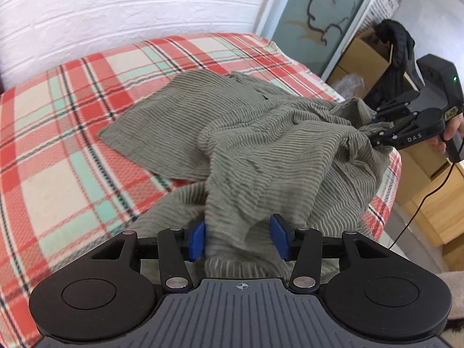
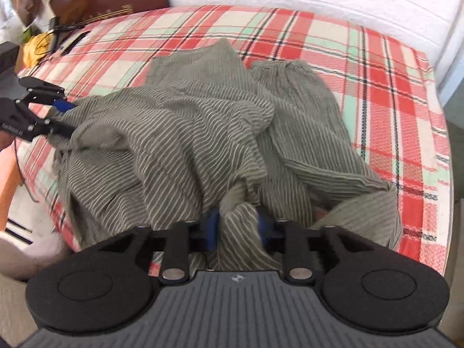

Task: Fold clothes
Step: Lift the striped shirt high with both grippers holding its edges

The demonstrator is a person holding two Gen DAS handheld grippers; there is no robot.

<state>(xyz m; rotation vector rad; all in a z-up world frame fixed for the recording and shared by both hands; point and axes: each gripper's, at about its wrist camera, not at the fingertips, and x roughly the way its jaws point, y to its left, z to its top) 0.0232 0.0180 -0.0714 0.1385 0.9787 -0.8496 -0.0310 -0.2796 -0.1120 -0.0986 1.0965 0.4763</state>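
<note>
Fabric is lying crumpled across the near half of the bed [image 1: 72,121], whose plaid blanket in red, cream and mint is showing around it. It is a striped olive garment [image 1: 261,145], part of it spreading flat toward the white wall, the rest bunching up toward the bed's near edge. The left tongs [image 1: 237,239] are standing apart, with a fold of the garment hanging between the 2 blue pads [image 1: 196,239]; the left pad is touching the cloth and the right pad is sitting clear of it. The right tongs [image 2: 237,227] are standing narrower, with a bunch of the cloth filling the gap between their blue pads [image 2: 213,226]; whether they are pinching it, I cannot tell. A hand [image 1: 452,129] is holding the right tool's handle.
</note>
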